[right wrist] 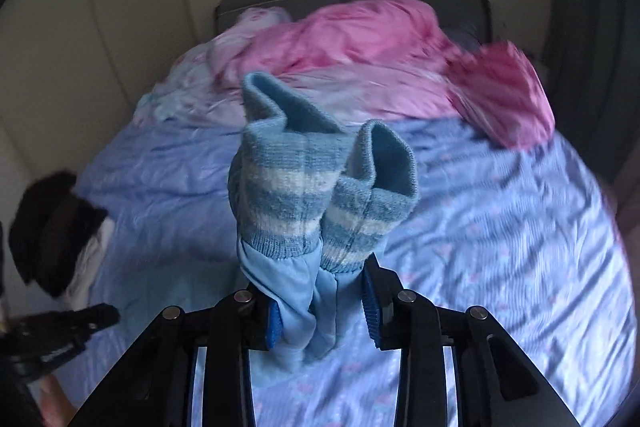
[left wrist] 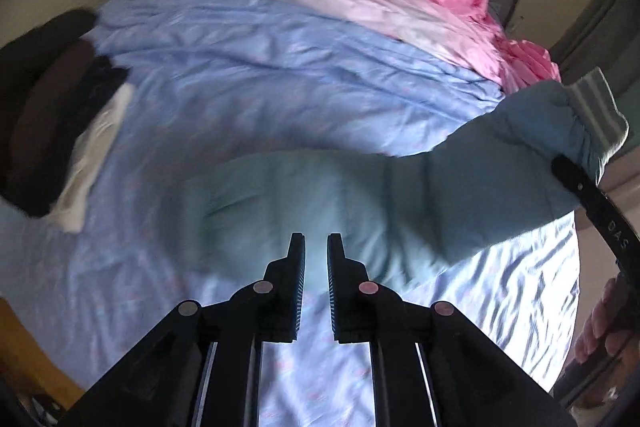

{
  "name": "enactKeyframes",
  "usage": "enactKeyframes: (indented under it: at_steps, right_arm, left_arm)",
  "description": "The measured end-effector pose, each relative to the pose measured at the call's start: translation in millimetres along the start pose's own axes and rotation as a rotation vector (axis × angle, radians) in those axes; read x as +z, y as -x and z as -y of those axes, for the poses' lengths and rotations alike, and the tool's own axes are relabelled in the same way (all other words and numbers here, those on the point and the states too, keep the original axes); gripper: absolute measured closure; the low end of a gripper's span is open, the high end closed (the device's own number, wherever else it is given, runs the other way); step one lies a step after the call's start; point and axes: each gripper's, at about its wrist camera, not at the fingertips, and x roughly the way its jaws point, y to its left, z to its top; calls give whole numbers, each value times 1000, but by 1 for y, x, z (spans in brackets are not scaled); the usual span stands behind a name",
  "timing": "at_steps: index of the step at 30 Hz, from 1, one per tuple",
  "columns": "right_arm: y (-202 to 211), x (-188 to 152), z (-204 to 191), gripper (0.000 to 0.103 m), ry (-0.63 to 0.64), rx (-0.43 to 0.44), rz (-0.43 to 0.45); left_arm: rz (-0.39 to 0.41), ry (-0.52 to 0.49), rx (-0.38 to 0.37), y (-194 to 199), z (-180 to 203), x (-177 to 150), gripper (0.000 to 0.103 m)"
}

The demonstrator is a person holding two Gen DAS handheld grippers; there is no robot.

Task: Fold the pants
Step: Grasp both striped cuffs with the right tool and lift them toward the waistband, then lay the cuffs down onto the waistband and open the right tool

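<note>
The pants (left wrist: 360,195), light blue with striped knit cuffs (right wrist: 320,187), are spread partly across the lilac sheet (left wrist: 240,75) of the bed, with the leg ends lifted off it toward the right. Both cuffs are seen bunched together between the fingers of the right gripper (right wrist: 322,301), which is pinching the two legs just below the ribbing. The left gripper (left wrist: 316,247) is held above the body of the pants with its jaws narrowly parted and nothing between them. A slip is judged the chief risk: the two legs are gathered unevenly, and one could be pulled free if the cloth were dragged against the sheet. A crooked fold could also result, since the lower part of the pants is not pinned and the sheet beneath is rumpled. The waistband cannot be made out; it is lost in blur and glare near the left gripper. How deep the legs sit in the right jaws is hidden by the cloth itself. A pink quilt (right wrist: 360,35) is heaped at the far end, and dark clothes (left wrist: 52,107) at the left edge are too blurred to identify.
</note>
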Motion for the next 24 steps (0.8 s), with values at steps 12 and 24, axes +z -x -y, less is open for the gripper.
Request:
enactKeyframes:
  at_steps: [12, 24]
  right_arm:
    - [-34, -20, -172, 70, 361, -162, -76]
    - [-99, -70, -277, 63, 621, -269, -221]
  left_arm:
    - [-34, -41, -21, 34, -105, -5, 91]
    - [-96, -45, -52, 9, -172, 4, 89]
